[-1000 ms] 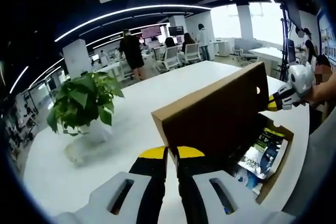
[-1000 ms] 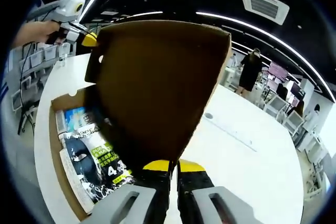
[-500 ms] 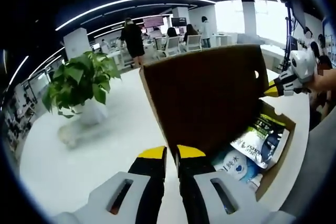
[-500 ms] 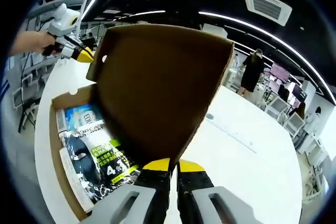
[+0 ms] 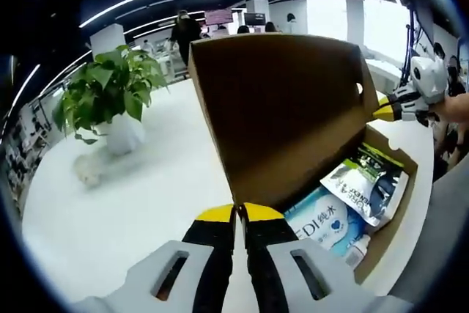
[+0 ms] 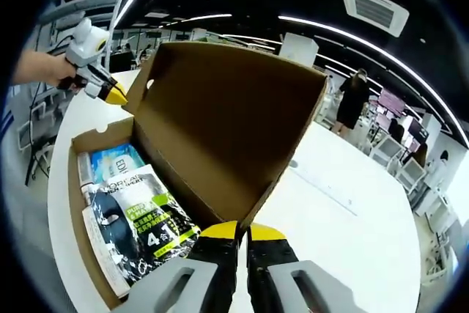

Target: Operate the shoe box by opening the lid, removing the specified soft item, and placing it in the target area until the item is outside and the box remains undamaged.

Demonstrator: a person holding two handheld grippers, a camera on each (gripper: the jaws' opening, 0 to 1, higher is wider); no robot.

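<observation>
While the left gripper view looks along its own yellow-tipped left gripper (image 5: 239, 214), the jaws stand pressed together on the near corner edge of the brown cardboard lid (image 5: 282, 108), which rises steeply just ahead of them. To the right of the jaws the shoe box (image 5: 392, 218) lies open on the white tabletop (image 5: 132, 203). Inside it, just right of the jaw tips, is a blue and white soft pack (image 5: 326, 219) printed "EDI" with Chinese characters beside it; farther right lies a dark and green sachet pack (image 5: 370, 181) whose small print is too blurred to read. Beyond the lid's far corner, up and right of the jaws, the right gripper (image 5: 382, 111) touches the lid edge, a hand behind it. Well to the left of the jaws a potted plant (image 5: 110, 104) stands on the tabletop.

From the right gripper view, the right gripper (image 6: 242, 230) is clamped shut on the lid's (image 6: 227, 130) near corner, directly ahead of the tips. Left of the jaws the shoe box (image 6: 73, 181) shows its contents: a sachet pack (image 6: 139, 225) reading "L'OREAL", "PURE" and a large "4", and past it the blue pack (image 6: 110, 163) with "ED" showing. At the lid's far corner, up and left, the left gripper (image 6: 116, 97) pinches the edge. Bare tabletop (image 6: 344, 232) spreads right of the jaws.
</observation>
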